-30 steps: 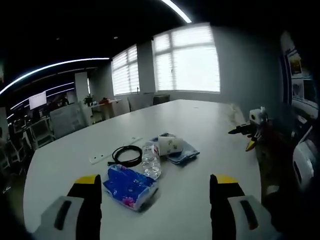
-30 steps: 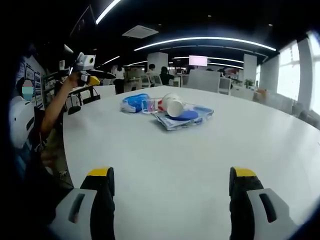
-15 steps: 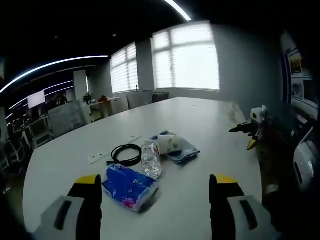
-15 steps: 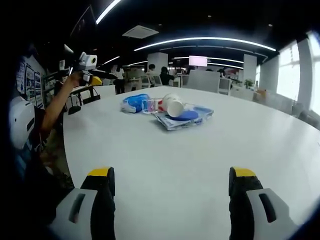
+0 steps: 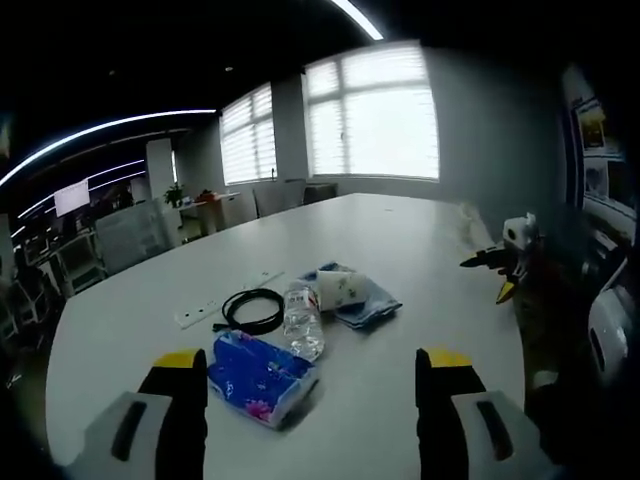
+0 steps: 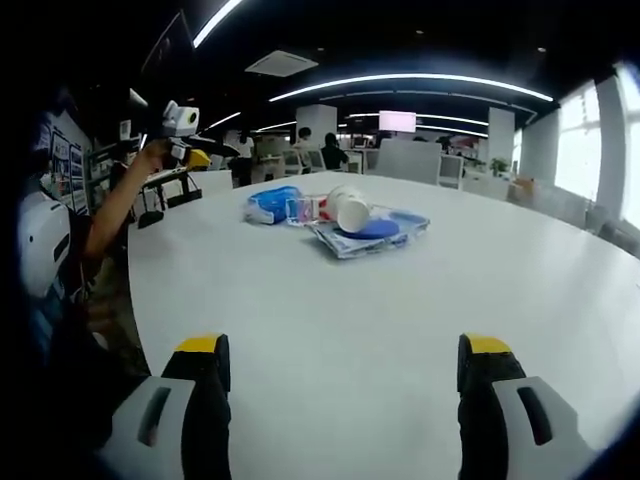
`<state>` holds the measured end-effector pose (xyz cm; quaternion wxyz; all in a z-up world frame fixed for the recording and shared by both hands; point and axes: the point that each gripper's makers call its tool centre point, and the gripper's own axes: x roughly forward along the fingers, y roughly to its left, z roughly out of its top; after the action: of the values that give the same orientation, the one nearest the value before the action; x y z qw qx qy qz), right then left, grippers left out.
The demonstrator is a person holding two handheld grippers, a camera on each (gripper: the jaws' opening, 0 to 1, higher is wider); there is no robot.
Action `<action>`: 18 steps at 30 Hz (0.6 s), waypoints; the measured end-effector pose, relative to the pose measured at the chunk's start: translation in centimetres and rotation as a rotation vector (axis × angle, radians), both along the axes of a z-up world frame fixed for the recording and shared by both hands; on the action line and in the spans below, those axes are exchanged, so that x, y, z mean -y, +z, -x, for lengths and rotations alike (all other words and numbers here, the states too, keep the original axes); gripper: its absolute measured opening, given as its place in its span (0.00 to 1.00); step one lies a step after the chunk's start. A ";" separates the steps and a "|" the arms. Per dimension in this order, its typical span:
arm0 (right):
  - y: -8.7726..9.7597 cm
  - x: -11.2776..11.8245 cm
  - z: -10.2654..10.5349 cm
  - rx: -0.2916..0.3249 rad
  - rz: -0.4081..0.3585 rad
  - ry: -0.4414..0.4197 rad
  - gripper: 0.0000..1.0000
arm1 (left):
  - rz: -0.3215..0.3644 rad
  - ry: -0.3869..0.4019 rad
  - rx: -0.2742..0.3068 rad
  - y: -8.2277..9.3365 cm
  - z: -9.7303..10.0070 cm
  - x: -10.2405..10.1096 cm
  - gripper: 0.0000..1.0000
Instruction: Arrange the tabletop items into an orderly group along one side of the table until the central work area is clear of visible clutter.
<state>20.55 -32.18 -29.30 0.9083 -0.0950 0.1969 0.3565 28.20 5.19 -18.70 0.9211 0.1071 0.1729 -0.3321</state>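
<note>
A small heap lies on the white table (image 5: 420,240). It holds a blue tissue pack (image 5: 258,376), a clear bottle (image 5: 300,318) on its side, a black cable coil (image 5: 253,309), a white power strip (image 5: 197,314), a tipped paper cup (image 5: 335,289) and a blue cloth (image 5: 365,300). My left gripper (image 5: 312,360) is open just short of the tissue pack. The right gripper (image 5: 505,262) hovers off the table's edge. From the right gripper view, the tissue pack (image 6: 270,203), bottle (image 6: 305,209), cup (image 6: 350,210) and cloth (image 6: 375,232) lie far ahead. My right gripper (image 6: 343,345) is open over bare table. The left gripper (image 6: 185,135) is held up in a hand.
The table (image 6: 480,270) is broad and bare around the heap. Its curved edge (image 6: 135,290) runs close to the person's arm (image 6: 110,215). Office chairs and desks (image 5: 120,240) stand beyond the far edge, with bright windows (image 5: 375,115) behind.
Both views have shifted only slightly. The left gripper has drifted a little in the right gripper view, and the things on the table lie as before.
</note>
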 end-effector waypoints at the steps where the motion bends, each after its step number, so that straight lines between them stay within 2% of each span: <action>1: 0.0 0.0 0.0 -0.001 0.002 0.000 0.91 | 0.000 -0.001 0.000 0.0 0.0 0.0 0.84; 18: -0.1 0.0 0.3 -0.002 0.002 0.003 0.91 | 0.000 -0.009 -0.013 0.0 -0.6 0.7 0.80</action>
<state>20.25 -32.20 -29.45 0.9075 -0.0960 0.1981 0.3579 28.85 4.49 -18.71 0.9184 0.1057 0.1785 -0.3370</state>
